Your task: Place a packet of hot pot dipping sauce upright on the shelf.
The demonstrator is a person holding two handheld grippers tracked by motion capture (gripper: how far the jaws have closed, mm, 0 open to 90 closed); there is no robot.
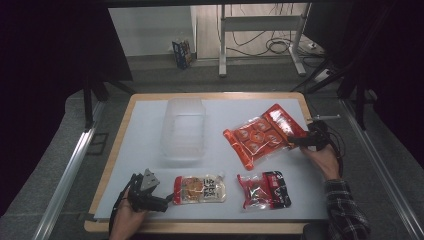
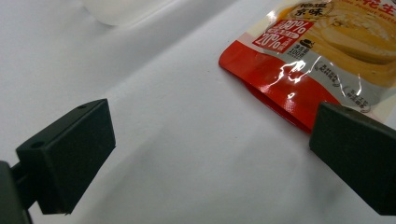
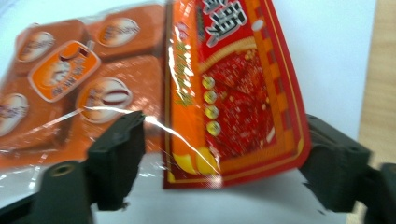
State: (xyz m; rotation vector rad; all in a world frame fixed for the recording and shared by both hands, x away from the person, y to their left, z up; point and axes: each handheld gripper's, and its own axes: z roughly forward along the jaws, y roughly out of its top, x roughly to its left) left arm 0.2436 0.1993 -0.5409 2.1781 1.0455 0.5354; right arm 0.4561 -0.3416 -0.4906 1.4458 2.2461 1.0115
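The right gripper [image 3: 219,154] has its fingers [image 3: 116,154] spread either side of the orange snack pack [image 3: 224,93], which is at the counter's [image 1: 150,135] right edge. The left gripper's [image 2: 210,158] fingers [image 2: 70,154] gape wide beside a yellow pouch [image 2: 327,51], gripping nothing.

The orange-red snack packet [image 1: 260,135] lies tilted on the white tabletop [image 1: 145,145], right of centre.

The orange packet [image 3: 93,84] is blurred and cut by the left edge in the right gripper view, its print unreadable, while the yellow pouch [image 2: 327,51] runs off the top and right edges of the left gripper view.
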